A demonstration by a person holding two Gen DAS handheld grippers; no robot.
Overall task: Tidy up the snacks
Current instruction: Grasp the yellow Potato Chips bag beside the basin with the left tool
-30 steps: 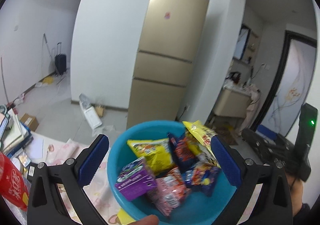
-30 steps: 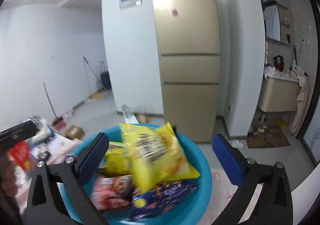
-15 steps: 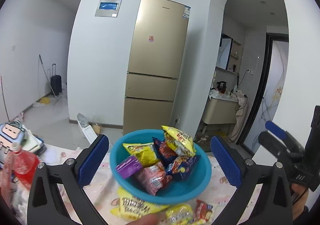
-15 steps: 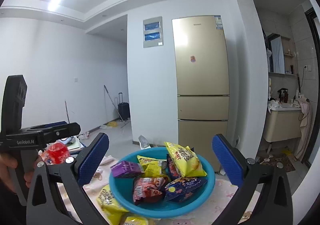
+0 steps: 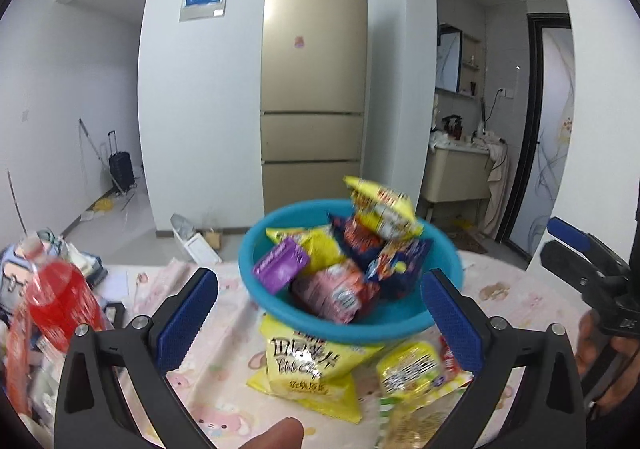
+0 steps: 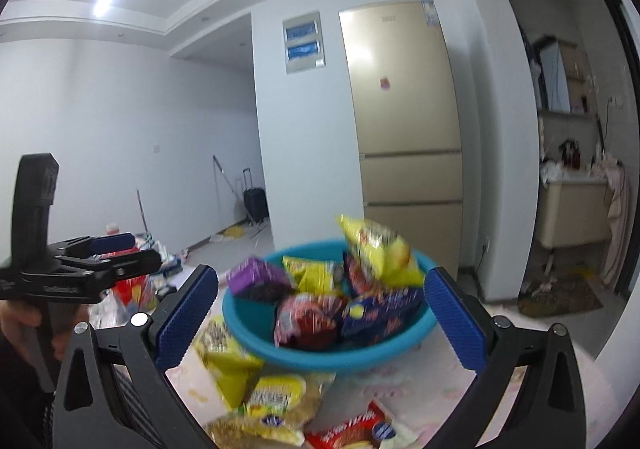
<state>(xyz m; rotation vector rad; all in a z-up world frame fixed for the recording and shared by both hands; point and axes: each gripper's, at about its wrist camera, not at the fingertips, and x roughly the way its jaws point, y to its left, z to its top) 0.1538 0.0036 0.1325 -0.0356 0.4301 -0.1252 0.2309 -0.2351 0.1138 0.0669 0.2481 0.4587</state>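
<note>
A blue bowl (image 5: 352, 323) full of snack packs is seen on the worktop (image 5: 224, 369), which is covered by a pink cloth. In the left wrist view the bowl sits at 12 o'clock from the left gripper (image 5: 318, 315), whose fingers are spread wide with nothing held. The right gripper (image 6: 320, 319) is open too and holds nothing. Inside the bowl a purple box (image 5: 280, 265) lies at 9 o'clock and a pink pack (image 5: 334, 291) sits in the middle. A yellow pack (image 5: 380, 209) pokes up at 1 o'clock.

Some snacks are still left outside. A yellow chip bag (image 5: 308, 373) is partly tucked under the bowl at 6 o'clock. A small yellow pack (image 5: 416, 371) lies at 5 o'clock, and a red pack (image 6: 348, 433) is seen low in the right wrist view. A red drink bottle (image 5: 60, 301) stands far off at 9 o'clock.

The loose packs should probably be picked up next. The chip bag should be gripped by its free edge and slid out slowly, so the bowl is not tipped. A soft squeeze is best, so the chips are not crushed.
</note>
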